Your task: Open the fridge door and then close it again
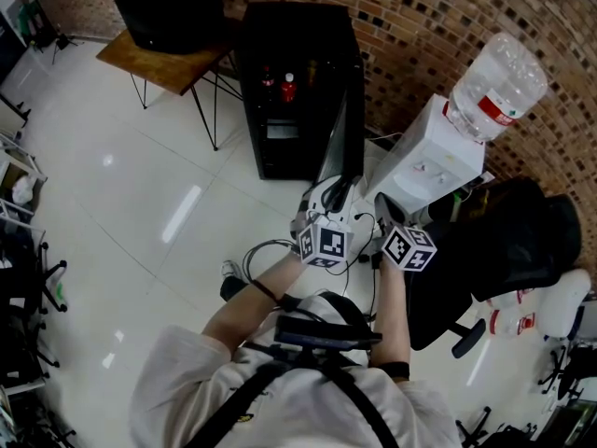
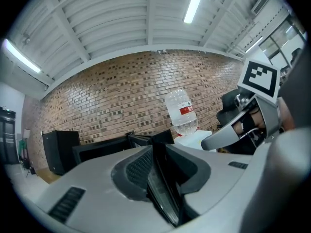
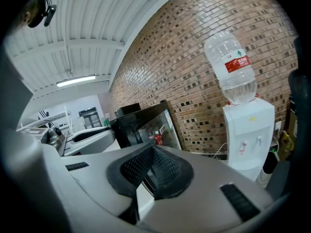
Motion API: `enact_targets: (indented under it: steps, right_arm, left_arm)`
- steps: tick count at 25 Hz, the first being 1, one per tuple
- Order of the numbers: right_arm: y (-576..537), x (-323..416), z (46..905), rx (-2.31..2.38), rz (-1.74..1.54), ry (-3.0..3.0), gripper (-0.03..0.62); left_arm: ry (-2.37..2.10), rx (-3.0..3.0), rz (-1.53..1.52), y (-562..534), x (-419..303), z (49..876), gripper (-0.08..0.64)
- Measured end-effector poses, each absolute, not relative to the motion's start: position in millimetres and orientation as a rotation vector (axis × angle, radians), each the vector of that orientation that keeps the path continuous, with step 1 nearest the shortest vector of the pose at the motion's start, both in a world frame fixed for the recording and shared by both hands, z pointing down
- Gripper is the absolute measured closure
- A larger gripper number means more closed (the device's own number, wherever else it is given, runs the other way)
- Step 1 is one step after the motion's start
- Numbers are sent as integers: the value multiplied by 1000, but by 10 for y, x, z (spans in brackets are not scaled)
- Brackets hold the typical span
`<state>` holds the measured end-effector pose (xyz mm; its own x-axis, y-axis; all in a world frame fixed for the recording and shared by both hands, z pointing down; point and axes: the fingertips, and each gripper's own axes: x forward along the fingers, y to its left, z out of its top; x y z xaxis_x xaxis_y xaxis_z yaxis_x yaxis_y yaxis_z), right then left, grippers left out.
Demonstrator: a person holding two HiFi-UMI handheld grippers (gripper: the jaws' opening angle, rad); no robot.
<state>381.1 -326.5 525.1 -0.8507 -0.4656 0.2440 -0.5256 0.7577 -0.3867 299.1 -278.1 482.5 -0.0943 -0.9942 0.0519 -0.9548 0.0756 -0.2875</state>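
Note:
A small black fridge [image 1: 297,91] stands against the brick wall, its glass door [image 1: 348,124] swung out towards me and seen edge-on. My left gripper [image 1: 336,192] is at the door's free edge. In the left gripper view the door's dark edge [image 2: 163,193] runs between the jaws of my left gripper [image 2: 158,152], and the pads close on it. My right gripper [image 1: 384,209] hovers just right of the door, apart from it. In the right gripper view the pads of that gripper [image 3: 153,152] meet with nothing between them. Red bottles [image 3: 156,139] show behind the glass.
A white water dispenser [image 1: 427,161] with a large bottle [image 1: 497,84] stands right of the fridge. A black office chair [image 1: 508,245] is close on my right. A wooden table [image 1: 163,62] carrying a black box stands left of the fridge. Cables [image 1: 250,258] lie on the white floor.

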Motion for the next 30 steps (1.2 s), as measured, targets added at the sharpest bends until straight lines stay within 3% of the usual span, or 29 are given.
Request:
enact_targets:
  steps: [14,22,30]
  right_arm:
    - [-2952,3731,5105,749,646,-2840,577]
    - [-2331,2818,4883,505,600,-2905,577]
    - [-1937,1817,5042,448,428,-2877,577]
  left_arm:
    - [2174,-2238,-269,-2455,2930,4855,433]
    - [2510,-2293,-130,-1581,1718,4995,558]
    - [2702,-2206,-183,-1057,634,5202,560]
